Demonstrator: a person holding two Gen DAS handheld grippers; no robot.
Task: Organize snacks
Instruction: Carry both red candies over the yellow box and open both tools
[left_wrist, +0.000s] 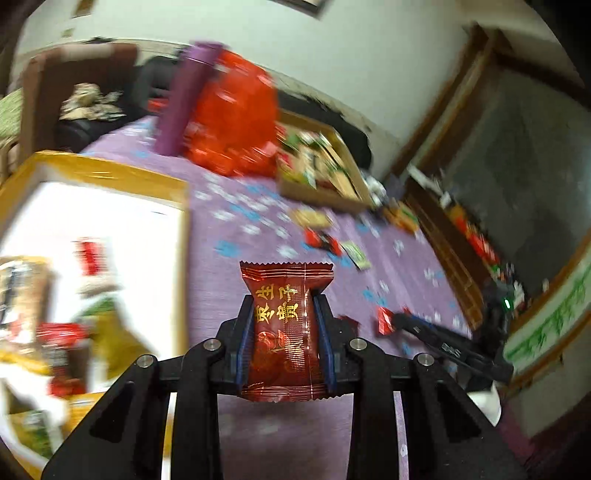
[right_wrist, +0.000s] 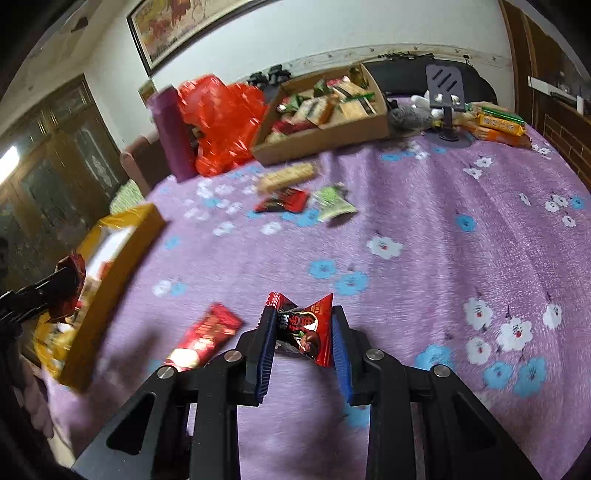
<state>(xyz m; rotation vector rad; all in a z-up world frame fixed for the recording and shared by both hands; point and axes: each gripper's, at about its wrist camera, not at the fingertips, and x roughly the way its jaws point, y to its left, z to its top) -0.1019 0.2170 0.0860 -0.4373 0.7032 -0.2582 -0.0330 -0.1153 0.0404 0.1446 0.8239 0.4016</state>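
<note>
The purple flowery cloth (right_wrist: 424, 236) has lots of bare room in the middle. The left gripper (left_wrist: 284, 332) squeezes a dark red snack packet (left_wrist: 285, 328) beside the yellow-edged box (left_wrist: 110, 173), which has snacks inside. The right gripper (right_wrist: 303, 332) pinches a red candy packet (right_wrist: 306, 325) above the cloth. Far back, a cardboard box (right_wrist: 325, 136) is full of snacks.

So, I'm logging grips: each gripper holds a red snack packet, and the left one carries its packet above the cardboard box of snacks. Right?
Not quite. The left gripper is shut on its dark red packet, and the left wrist view shows it above the purple tablecloth, beside the yellow box; the cardboard box sits farther off. The right gripper holds its red packet.
</note>
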